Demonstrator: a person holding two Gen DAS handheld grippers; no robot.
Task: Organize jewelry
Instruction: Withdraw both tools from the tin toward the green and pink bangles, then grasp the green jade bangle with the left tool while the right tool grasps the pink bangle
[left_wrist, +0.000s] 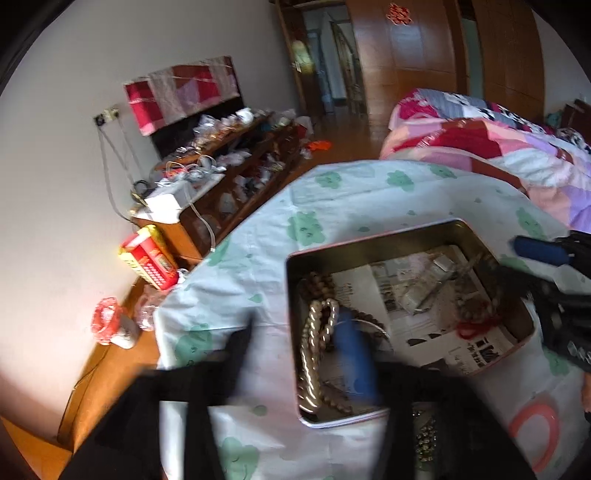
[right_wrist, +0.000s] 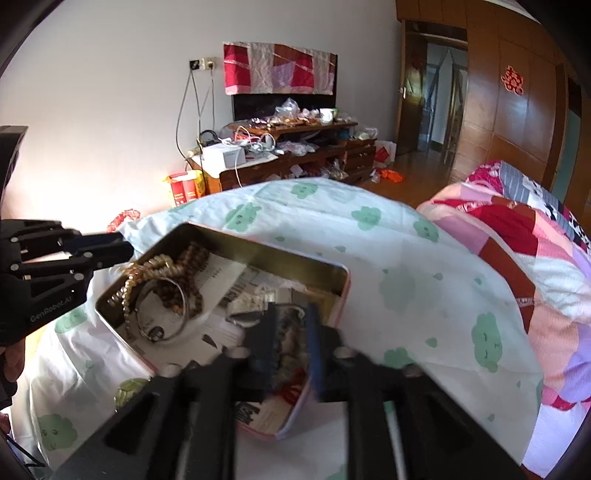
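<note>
Two handheld grippers hover over one open tin on a cloth-covered table, as I watch through both wrist cameras. Starting at the far left of the left wrist view, a red and yellow carton (left_wrist: 149, 258) stands on the floor at about nine o'clock, beside a cluttered wooden cabinet (left_wrist: 236, 184) against the white wall. Moving right, the white cloth with green cloud prints (left_wrist: 258, 280) spreads under the tin (left_wrist: 369, 243), which sits right of centre and is lined with newspaper. At the tin's seven o'clock corner lie a gold chain (left_wrist: 312, 354) and a strand of brown wooden beads (left_wrist: 317, 284), tangled together with a silver bangle (right_wrist: 177, 314). My left gripper (left_wrist: 295, 350) has its jaws spread wide and blurred: one dark finger lies outside the tin's left wall, the blue-padded finger (left_wrist: 356, 362) inside over the chain, gripping nothing. Further right, at the tin's four o'clock corner, a red cord (left_wrist: 471, 328) lies among darker beads. In the right wrist view my right gripper (right_wrist: 291, 343) hangs over that corner, jaws partly apart, with beads and the red cord visible in the gap; the pads do not press on anything I can make out. At three o'clock, a pink and red patchwork quilt (right_wrist: 517, 251) covers a bed.
</note>
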